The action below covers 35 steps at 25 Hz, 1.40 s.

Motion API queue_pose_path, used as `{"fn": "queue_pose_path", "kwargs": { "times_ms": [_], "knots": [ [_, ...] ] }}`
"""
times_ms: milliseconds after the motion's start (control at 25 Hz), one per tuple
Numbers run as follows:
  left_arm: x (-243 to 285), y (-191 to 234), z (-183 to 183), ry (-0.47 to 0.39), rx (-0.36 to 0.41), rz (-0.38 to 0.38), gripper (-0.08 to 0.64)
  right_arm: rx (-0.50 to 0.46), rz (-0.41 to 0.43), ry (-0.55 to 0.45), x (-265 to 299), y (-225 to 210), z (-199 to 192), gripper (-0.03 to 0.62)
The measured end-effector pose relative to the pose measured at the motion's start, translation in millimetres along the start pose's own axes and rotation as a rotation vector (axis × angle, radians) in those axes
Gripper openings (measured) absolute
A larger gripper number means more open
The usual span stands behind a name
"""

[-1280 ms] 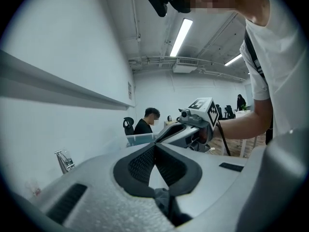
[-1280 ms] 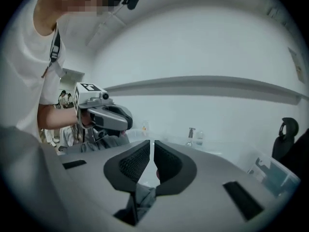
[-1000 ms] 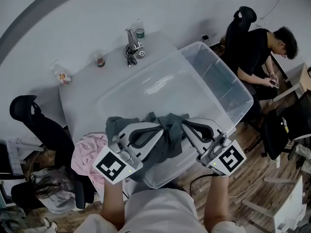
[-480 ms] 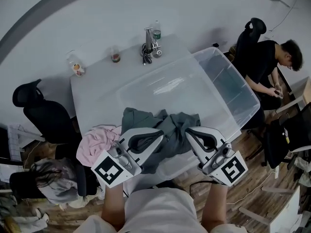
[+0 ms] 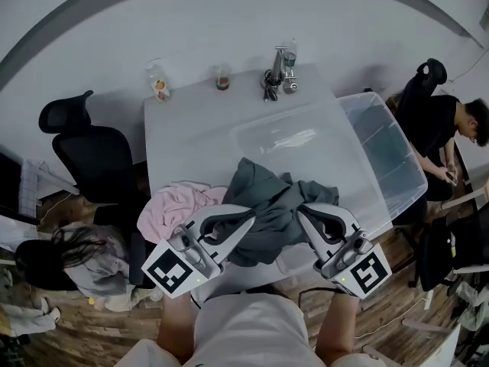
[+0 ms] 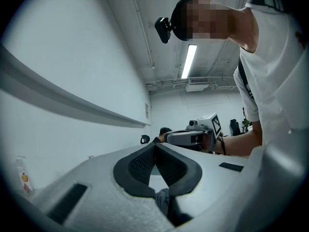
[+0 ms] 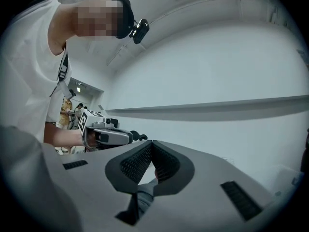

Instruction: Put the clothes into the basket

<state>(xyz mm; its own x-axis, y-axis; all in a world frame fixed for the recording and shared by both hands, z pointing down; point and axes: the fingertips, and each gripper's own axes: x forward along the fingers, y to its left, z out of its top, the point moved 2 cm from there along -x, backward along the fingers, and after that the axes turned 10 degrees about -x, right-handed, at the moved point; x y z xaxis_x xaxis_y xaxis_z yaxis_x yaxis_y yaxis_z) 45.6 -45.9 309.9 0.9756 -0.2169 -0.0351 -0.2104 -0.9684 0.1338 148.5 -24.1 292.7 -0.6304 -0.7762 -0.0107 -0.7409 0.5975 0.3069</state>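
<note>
I have the grey garment [image 5: 267, 209] pinched at both ends. The left gripper [image 5: 246, 214] and the right gripper [image 5: 302, 209] each have their jaws closed tight on a fold of its cloth, and each gripper view shows grey fabric caught between the pads. The garment hangs between them at lower centre of the head view, over the near edge of the white table [image 5: 191, 132].

The clear basket [image 5: 391, 159] lies at centre right. I see nothing inside it, so I judge no clothing is in yet. This piece has to go over the rim and be let go there. After that comes the pink garment [image 5: 179, 203], which lies crumpled on the table just left of the grey one. A heap of cloth [image 5: 72, 254] sits at lower left beside the black chair [image 5: 95, 155]; I can't tell whether it belongs to the job.

I can read no writing. Each gripper cube carries only a black-and-white square marker. The bottles [image 5: 158, 80] along the table's far edge have labels too small to make out.
</note>
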Motion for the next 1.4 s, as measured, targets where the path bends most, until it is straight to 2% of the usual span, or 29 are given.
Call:
{"fn": "queue_pose_path", "kwargs": {
  "times_ms": [240, 400, 800, 1160, 1280, 1400],
  "knots": [
    [-48.7, 11.8, 0.8, -0.001, 0.017, 0.092, 0.003, -0.022, 0.083, -0.04, 39.5, 30.8, 13.1, 0.006],
    [-79.8, 18.2, -1.7, 0.024, 0.031, 0.151, 0.003, -0.031, 0.152, 0.016, 63.8, 52.6, 9.1, 0.006],
    [-153.5, 36.8, -13.2, 0.015, -0.005, 0.315, 0.003, -0.088, 0.274, 0.079, 122.1, 102.0, 6.3, 0.008],
    [-194.7, 49.3, -34.2, 0.043, 0.037, 0.385, 0.003, -0.163, 0.384, 0.184, 165.5, 145.2, -11.5, 0.011],
    [-203.5, 53.8, -44.0, 0.048, 0.013, 0.412, 0.003, -0.165, 0.451, 0.198, 177.5, 161.5, -19.5, 0.075],
    [-212.7, 54.7, -53.2, 0.043, -0.003, 0.425, 0.003, -0.186, 0.497, 0.228, 186.5, 177.4, -30.8, 0.101]
  ]
}}
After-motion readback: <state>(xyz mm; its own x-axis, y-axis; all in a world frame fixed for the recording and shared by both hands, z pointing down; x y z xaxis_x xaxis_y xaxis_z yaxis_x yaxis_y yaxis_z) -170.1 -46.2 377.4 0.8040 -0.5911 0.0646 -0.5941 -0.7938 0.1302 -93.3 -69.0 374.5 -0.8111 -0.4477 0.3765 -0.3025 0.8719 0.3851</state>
